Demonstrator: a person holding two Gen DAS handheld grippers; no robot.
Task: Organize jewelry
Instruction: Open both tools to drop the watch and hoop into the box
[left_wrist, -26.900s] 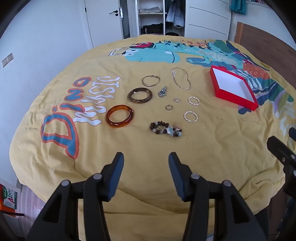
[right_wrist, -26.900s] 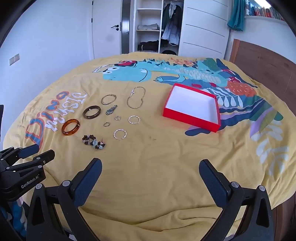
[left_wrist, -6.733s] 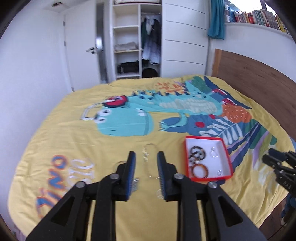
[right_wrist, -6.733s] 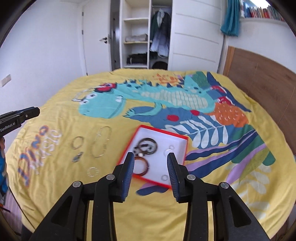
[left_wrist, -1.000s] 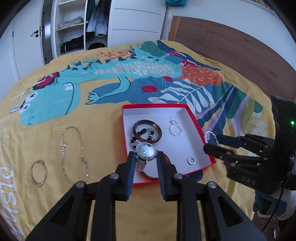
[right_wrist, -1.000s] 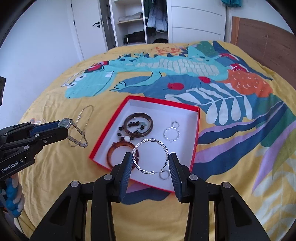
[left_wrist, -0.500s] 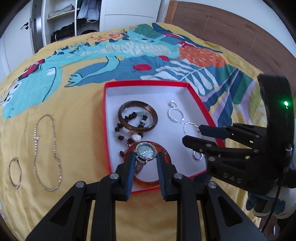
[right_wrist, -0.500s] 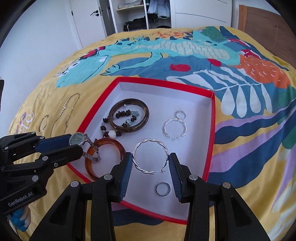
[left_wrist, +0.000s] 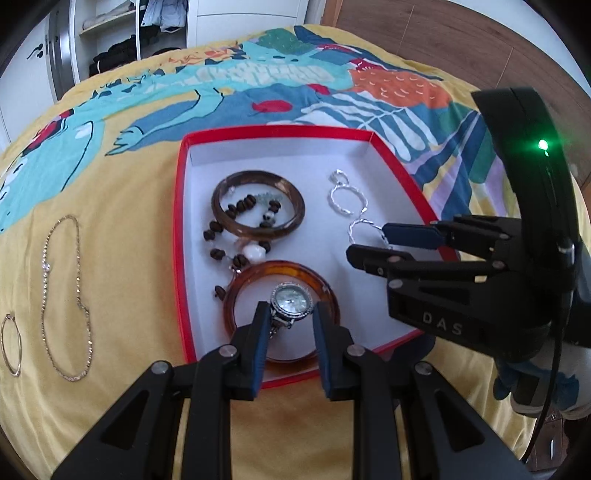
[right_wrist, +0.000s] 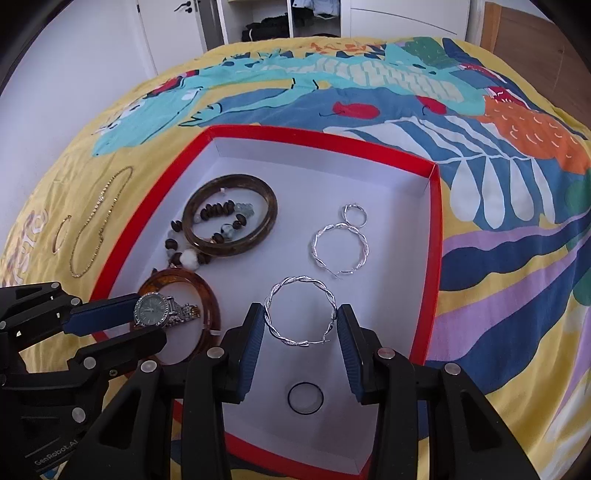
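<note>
Watch (left_wrist: 290, 303) clamped in left gripper (left_wrist: 288, 314) jaws; twisted hoop (right_wrist: 300, 311) clamped in right gripper (right_wrist: 300, 325) jaws.

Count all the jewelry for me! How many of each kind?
Bangles: 2
Bead bracelet: 1
Watch: 1
Silver hoops: 2
Small rings: 2
Chain: 1
Gold hoop: 1
Total: 10
</note>
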